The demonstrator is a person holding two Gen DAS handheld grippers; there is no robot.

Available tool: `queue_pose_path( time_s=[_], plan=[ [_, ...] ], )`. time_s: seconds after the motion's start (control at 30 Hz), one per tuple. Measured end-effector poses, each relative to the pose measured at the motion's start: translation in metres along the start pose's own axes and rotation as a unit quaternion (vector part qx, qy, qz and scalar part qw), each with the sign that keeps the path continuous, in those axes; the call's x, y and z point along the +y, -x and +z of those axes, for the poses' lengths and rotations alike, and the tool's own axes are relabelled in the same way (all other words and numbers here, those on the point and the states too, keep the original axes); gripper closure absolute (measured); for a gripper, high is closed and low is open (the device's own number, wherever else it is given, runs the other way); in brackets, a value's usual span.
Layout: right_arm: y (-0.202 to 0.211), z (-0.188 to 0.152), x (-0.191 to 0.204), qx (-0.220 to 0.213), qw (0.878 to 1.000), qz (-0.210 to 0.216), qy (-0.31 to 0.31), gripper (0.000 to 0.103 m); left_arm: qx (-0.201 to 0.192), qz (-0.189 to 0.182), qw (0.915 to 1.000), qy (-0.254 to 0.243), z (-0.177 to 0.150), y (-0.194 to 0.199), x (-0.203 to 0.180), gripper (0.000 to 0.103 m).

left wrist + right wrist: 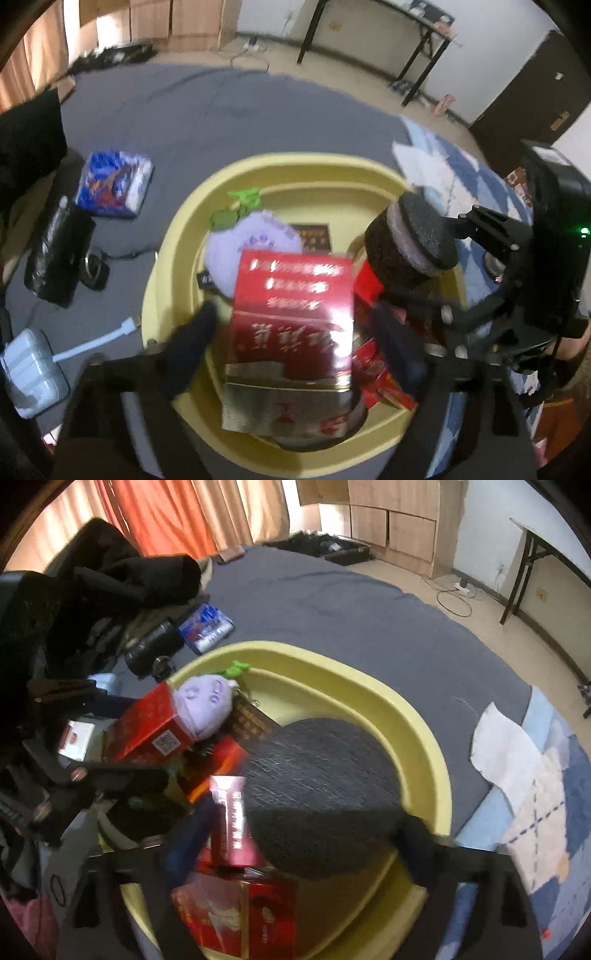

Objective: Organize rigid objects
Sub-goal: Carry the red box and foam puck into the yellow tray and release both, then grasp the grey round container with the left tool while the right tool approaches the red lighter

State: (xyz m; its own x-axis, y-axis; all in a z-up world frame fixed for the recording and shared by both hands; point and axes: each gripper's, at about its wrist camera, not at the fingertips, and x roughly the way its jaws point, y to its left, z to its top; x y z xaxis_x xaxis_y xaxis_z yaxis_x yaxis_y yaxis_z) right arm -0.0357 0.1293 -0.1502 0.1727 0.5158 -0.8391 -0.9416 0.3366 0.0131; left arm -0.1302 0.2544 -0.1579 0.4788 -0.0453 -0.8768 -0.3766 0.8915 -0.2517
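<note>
Both grippers are held over the yellow plastic basin (173,254), evidently so that items can be dropped in together; the left gripper (295,325) is spread wide around a red carton (291,314), apparently loose between the jaws rather than pinched. The right gripper (299,827) is likewise fully parted around a dark foam disc (317,797), toward three o'clock; a purple plush toy (207,705) lies at eleven o'clock.
</note>
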Motion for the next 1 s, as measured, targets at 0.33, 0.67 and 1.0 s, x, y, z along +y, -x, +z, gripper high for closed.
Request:
queue_pose_path(
  time_s=[0.33, 0.67, 1.0],
  plan=[
    [0.102, -0.068, -0.070, -0.072, 0.996, -0.049, 0.036, 0.000, -0.047, -0.037, 0.9982, -0.010, 0.024, 0.034, -0.045, 0.000],
    [0.107, -0.180, -0.152, 0.003, 0.991, -0.104, 0.085, 0.000, 0.009, -0.062, 0.9923, -0.106, 0.044, -0.020, -0.164, 0.000],
    [0.074, -0.179, -0.173, -0.023, 0.989, -0.088, 0.120, 0.002, 0.051, -0.069, 0.9878, -0.129, 0.036, -0.051, -0.216, 0.000]
  ],
)
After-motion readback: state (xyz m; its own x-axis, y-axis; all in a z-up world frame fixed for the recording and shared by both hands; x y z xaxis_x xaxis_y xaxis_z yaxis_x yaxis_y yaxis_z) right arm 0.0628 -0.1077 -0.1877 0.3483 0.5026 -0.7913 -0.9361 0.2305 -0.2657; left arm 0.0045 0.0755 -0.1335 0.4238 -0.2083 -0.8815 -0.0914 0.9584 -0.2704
